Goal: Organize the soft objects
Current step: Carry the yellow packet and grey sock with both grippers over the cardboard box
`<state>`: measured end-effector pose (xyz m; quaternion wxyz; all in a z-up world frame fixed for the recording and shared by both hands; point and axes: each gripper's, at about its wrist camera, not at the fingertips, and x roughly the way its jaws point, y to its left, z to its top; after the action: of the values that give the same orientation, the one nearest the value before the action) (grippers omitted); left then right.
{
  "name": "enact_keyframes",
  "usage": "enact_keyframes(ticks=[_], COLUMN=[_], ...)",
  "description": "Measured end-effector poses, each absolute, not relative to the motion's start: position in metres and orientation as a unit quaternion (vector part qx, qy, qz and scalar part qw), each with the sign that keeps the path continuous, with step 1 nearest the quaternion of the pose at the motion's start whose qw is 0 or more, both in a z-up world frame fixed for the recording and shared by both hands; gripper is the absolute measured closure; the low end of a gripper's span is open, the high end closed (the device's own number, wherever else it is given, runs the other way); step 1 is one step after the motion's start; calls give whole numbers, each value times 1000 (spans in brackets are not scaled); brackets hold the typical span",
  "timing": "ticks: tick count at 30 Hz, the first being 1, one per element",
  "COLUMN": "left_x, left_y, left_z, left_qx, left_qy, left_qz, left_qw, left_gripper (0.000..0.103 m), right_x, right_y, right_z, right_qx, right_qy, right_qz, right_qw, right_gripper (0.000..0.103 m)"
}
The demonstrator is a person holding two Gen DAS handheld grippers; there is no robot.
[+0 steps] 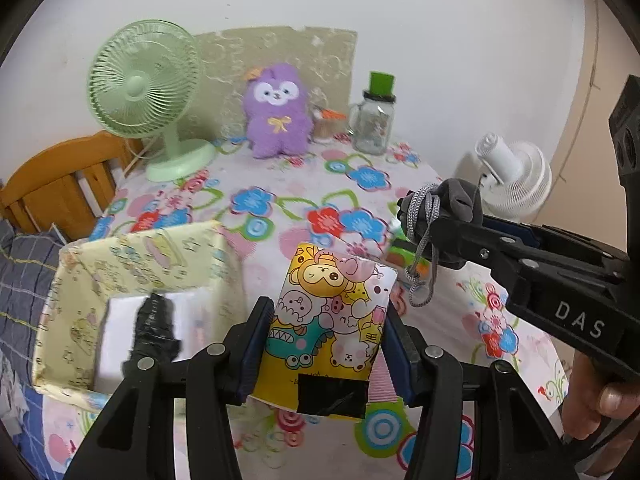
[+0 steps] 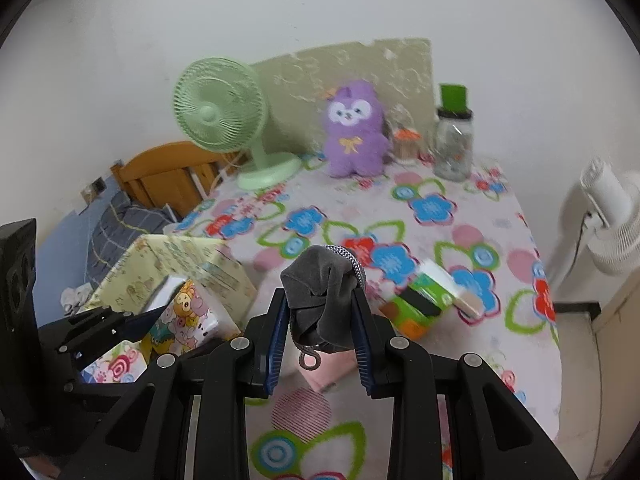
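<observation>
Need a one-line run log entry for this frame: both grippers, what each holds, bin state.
left gripper: shut on cartoon-print pack | right gripper: shut on grey drawstring pouch | yellow box: open, beside pack

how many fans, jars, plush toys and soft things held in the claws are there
fans: 2, green fan and white fan
jars: 2, green-lidded jar and small jar
plush toys: 1, purple plush
held soft things: 2, cartoon pack and grey pouch
total: 7
</observation>
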<state>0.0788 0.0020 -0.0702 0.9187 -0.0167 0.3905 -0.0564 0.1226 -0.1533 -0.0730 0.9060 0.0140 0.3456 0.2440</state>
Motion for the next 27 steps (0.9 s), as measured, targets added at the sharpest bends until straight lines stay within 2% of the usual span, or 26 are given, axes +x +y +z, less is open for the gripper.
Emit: enact_keyframes(ticks=[14,27], left_x=[68,61], left_y=[79,137], left_z=[-44,-47], left_qx=[-62,-85], left_qy=[349,340], left_qz=[2,55], left_qw=[935,935], left_gripper=[49,49], right_x=[118,117], right_y=[-68,4], right_z=[-37,-36], right_qx=[-29,-56], right_qy=[315,321], right_qz=[306,357], right_qw=[898,876], right_gripper=[71,71])
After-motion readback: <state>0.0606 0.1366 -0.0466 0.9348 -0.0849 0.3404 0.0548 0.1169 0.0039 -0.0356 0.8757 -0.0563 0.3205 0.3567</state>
